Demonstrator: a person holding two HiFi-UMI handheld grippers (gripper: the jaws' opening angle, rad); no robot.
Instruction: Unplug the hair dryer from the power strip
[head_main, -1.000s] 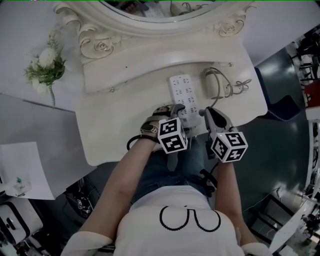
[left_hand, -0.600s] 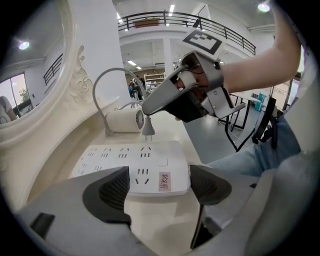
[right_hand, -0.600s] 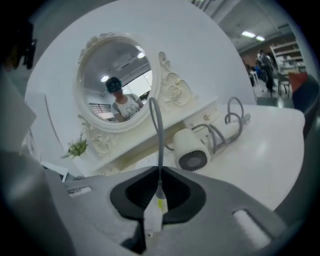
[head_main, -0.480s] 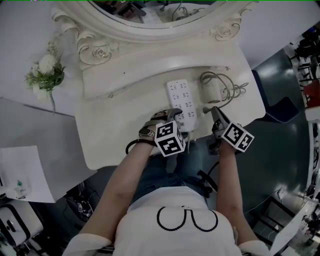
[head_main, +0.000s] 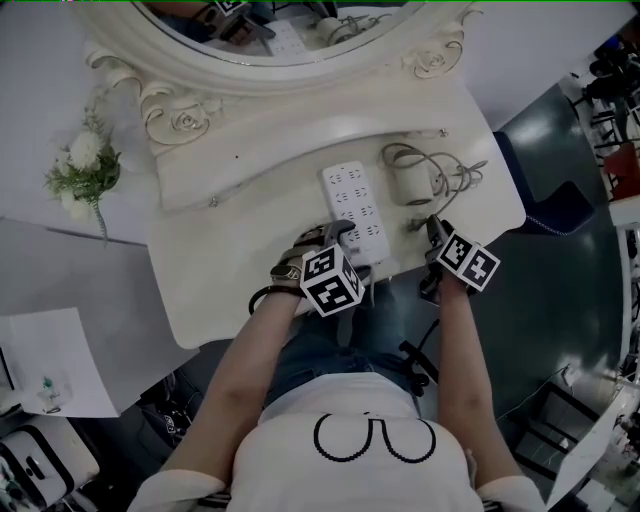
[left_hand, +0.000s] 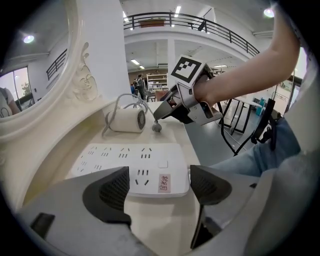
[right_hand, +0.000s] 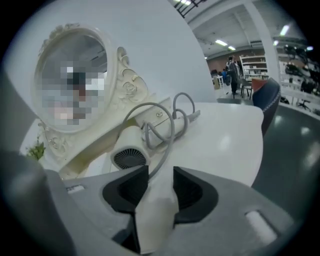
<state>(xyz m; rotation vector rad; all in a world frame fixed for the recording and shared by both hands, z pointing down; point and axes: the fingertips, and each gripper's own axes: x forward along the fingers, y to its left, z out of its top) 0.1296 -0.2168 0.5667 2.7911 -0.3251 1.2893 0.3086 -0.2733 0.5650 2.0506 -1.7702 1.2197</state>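
Our left gripper (left_hand: 159, 187) clasps the power strip (left_hand: 125, 154) in its jaws; our right gripper (right_hand: 161, 190), jaws just opening, straddles the freed plug (right_hand: 156, 222) of the hair dryer (right_hand: 131, 150).

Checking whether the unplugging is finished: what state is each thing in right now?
power strip: every visible socket empty.
left hand-held gripper: closed on the power strip's near end.
right hand-held gripper: jaws just opened, clamping nothing; cord leads to their gap.
plug: out of the power strip, at the right hand-held gripper's tips.
hair dryer: lying on its side.
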